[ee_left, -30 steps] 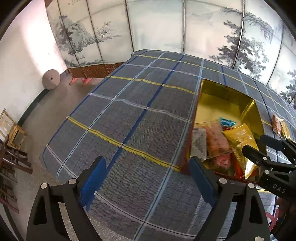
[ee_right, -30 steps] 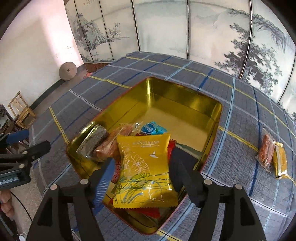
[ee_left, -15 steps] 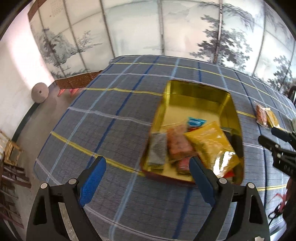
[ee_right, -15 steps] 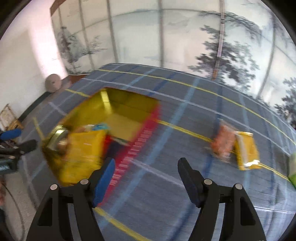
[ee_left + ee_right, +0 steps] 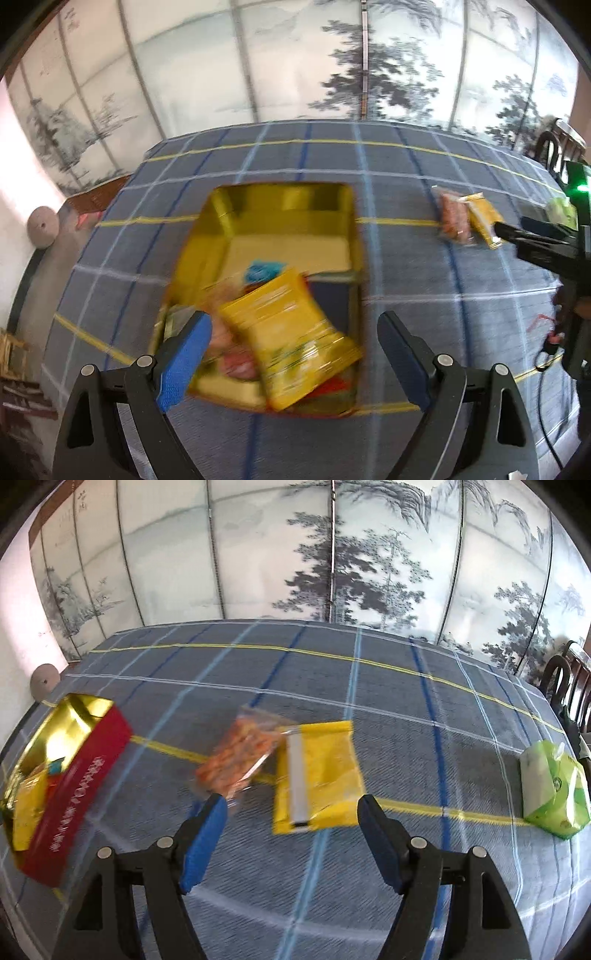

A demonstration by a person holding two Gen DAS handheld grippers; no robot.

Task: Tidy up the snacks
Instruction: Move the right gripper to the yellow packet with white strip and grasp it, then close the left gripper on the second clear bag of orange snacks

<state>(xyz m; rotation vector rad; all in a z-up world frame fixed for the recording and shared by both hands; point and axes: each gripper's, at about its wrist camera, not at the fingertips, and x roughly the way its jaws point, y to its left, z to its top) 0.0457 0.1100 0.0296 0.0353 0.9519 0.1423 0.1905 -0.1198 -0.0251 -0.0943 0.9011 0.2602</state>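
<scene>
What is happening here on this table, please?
A person with a gripper in each hand is putting snacks into a gold tin with red sides. Several packets already lie in it, a yellow packet on top. The right gripper is empty, its jaws opening, above two snacks on the checked cloth: an orange snack bag and a yellow pouch. The left gripper hangs open and empty above the tin. A green pack lies at the right.
</scene>
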